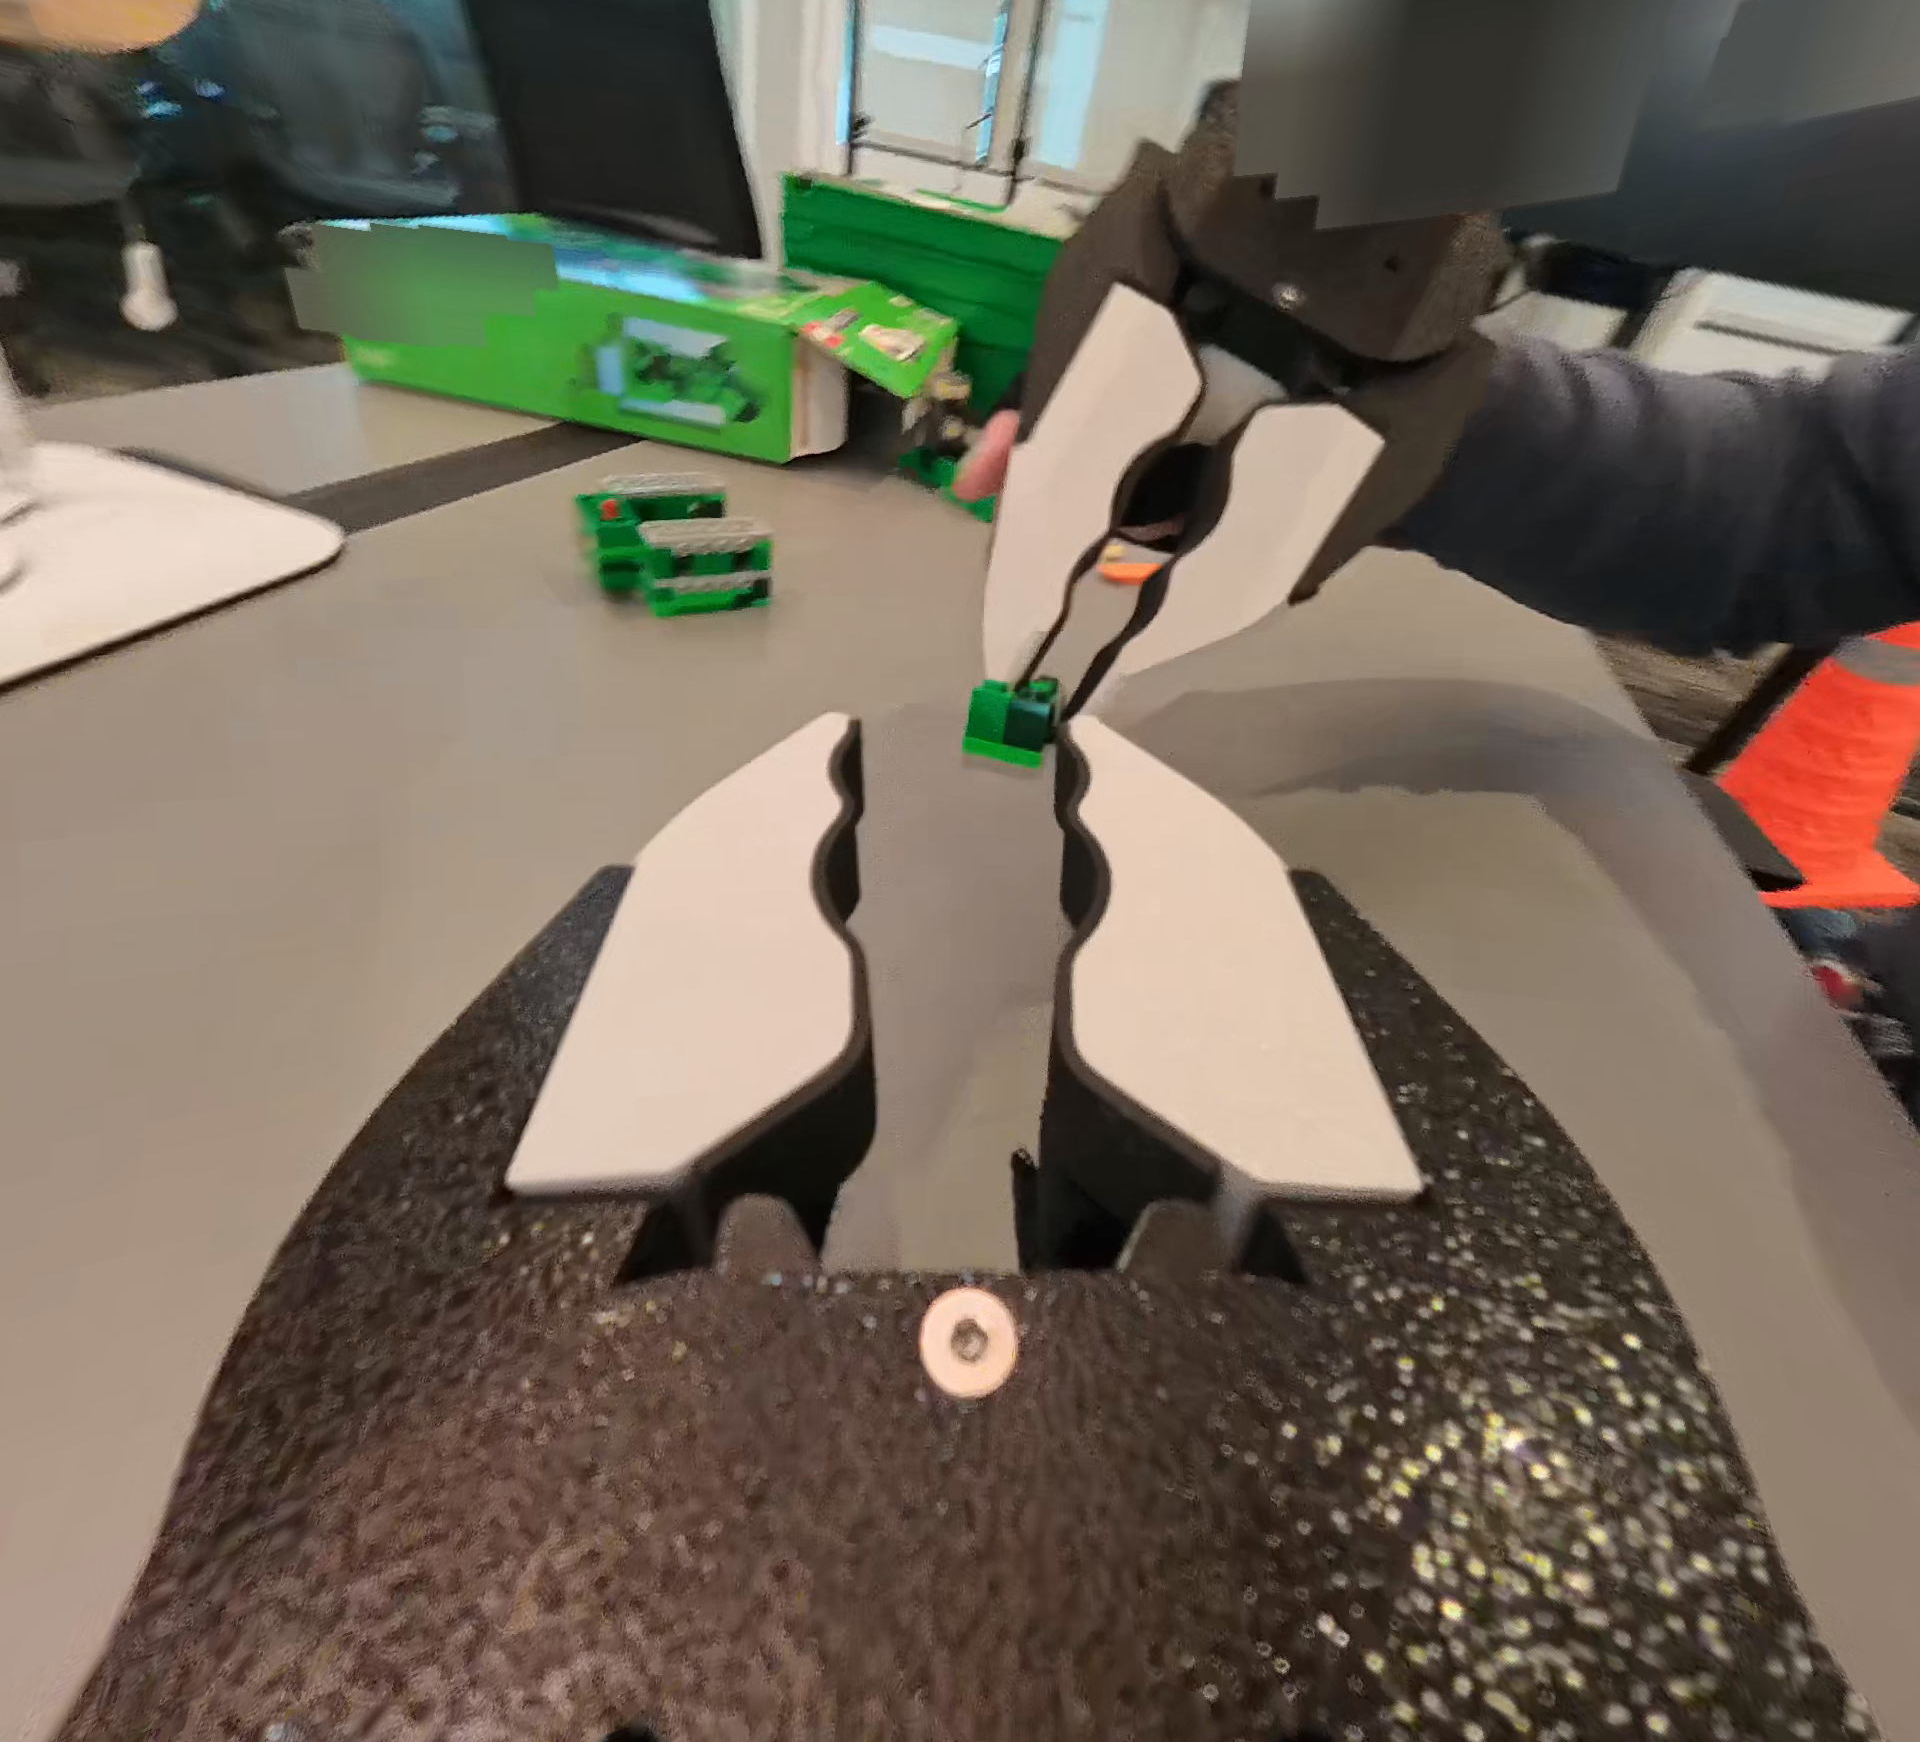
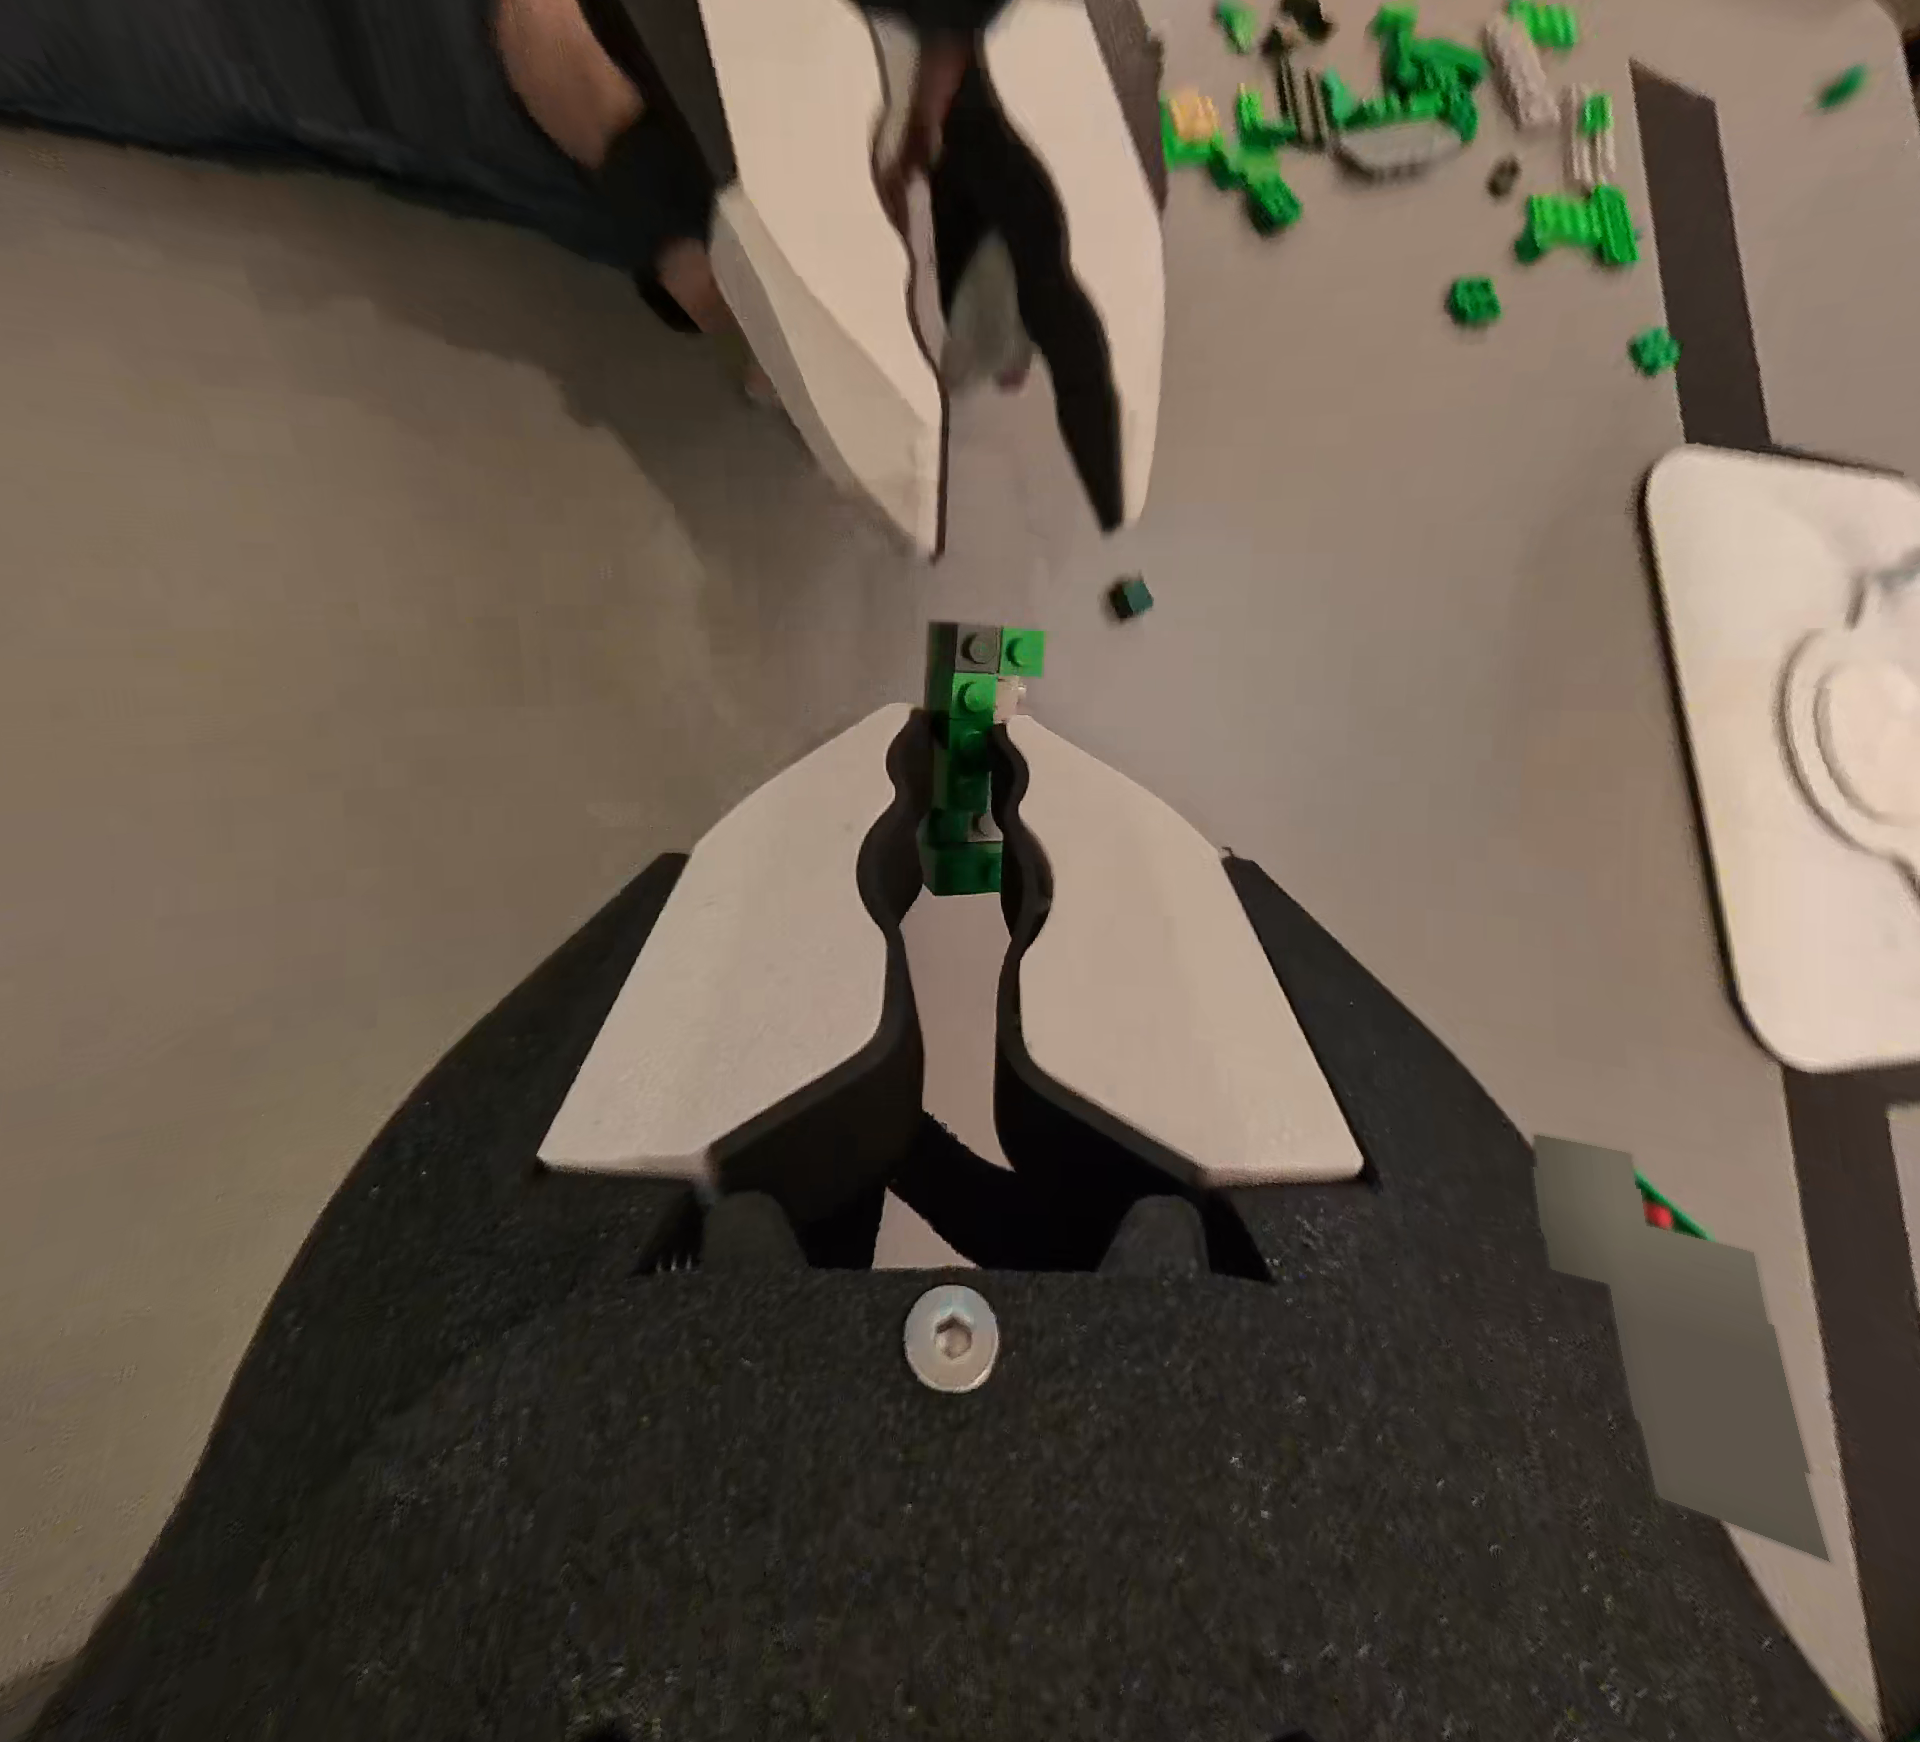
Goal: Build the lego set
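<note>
L wrist view: left hand-held gripper fingers apart w/ nothing between, green lego stack at its 1 o'clock on the bench. R wrist view: right hand-held gripper clamped on that stack; a loose dark stud lies at 1 o'clock. Risk: the narrow hold could let the stack twist or snap apart if pushed.

Two white, black-edged fingers of the left gripper spread apart above a grey tabletop. Just beyond, right gripper pinching a small green brick assembly. Farther back, a green-and-grey stepped brick build and an opened green cardboard box.
</note>
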### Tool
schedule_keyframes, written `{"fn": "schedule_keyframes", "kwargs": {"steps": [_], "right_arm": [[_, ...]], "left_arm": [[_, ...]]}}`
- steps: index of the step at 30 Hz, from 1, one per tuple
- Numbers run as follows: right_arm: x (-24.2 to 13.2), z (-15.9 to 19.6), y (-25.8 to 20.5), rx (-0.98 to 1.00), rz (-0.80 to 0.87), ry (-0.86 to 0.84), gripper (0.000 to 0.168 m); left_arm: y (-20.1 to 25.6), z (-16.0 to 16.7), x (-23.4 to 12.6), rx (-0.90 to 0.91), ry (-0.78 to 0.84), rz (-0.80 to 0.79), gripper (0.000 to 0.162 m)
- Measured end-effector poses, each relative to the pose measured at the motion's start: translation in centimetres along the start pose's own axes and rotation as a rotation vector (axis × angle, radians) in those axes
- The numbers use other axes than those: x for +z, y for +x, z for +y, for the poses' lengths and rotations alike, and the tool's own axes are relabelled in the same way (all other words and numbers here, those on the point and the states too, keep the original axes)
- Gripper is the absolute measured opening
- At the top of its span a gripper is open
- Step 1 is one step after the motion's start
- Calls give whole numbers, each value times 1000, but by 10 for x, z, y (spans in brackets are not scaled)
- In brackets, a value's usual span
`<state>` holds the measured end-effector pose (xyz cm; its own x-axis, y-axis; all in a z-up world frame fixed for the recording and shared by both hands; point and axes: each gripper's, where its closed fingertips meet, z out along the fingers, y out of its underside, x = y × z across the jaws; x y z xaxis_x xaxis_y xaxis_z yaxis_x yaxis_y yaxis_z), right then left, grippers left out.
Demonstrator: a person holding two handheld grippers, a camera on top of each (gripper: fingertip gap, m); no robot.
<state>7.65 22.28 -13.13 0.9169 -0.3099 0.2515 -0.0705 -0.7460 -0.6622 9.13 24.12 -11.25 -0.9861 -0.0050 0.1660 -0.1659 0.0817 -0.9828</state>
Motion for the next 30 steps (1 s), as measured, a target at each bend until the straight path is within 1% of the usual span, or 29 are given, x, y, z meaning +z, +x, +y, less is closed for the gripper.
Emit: {"fn": "schedule_keyframes", "kwargs": {"steps": [3, 5, 8, 11, 12, 13, 14, 15, 17, 20, 22, 25, 28, 30], "right_arm": [[16, 28, -1, 40, 8, -88, 10], [25, 43, -2, 51, 18, -143, 10], [34, 53, -4, 61, 21, -173, 10], [36, 52, -2, 58, 41, -161, 11], [35, 49, -3, 63, 46, -139, 18], [32, 42, -4, 74, 57, -109, 28], [26, 35, -3, 91, 93, -76, 38], [17, 26, 0, 116, 145, -39, 52], [-10, 1, 8, 194, 272, 70, 75], [-64, -49, 12, 299, 444, 306, 90], [-95, -70, 8, 305, 547, 366, 95], [-124, -80, 2, 316, 643, 333, 105], [-144, -70, 3, 273, 779, 196, 117], [-150, -62, 2, 250, 827, 116, 123]], "left_arm": [[-23, 7, -7, -9, -60, -142, 47], [-37, 12, -12, -14, -104, -243, 48], [-47, 11, -18, 14, -138, -356, 54], [-57, 11, -26, 74, -190, -468, 60], [-61, 12, -30, 76, -206, -506, 62], [-64, 13, -33, 63, -222, -542, 66], [-67, 11, -36, 52, -226, -571, 71], [-70, 8, -38, 49, -221, -603, 76], [-75, 2, -39, 64, -222, -661, 84], [-79, -5, -23, 108, -272, -727, 106], [-76, -11, -1, 154, -309, -757, 117], [-68, -21, 37, 251, -366, -790, 127], [-58, -28, 72, 357, -446, -810, 132], [-51, -32, 90, 421, -487, -811, 133]]}}
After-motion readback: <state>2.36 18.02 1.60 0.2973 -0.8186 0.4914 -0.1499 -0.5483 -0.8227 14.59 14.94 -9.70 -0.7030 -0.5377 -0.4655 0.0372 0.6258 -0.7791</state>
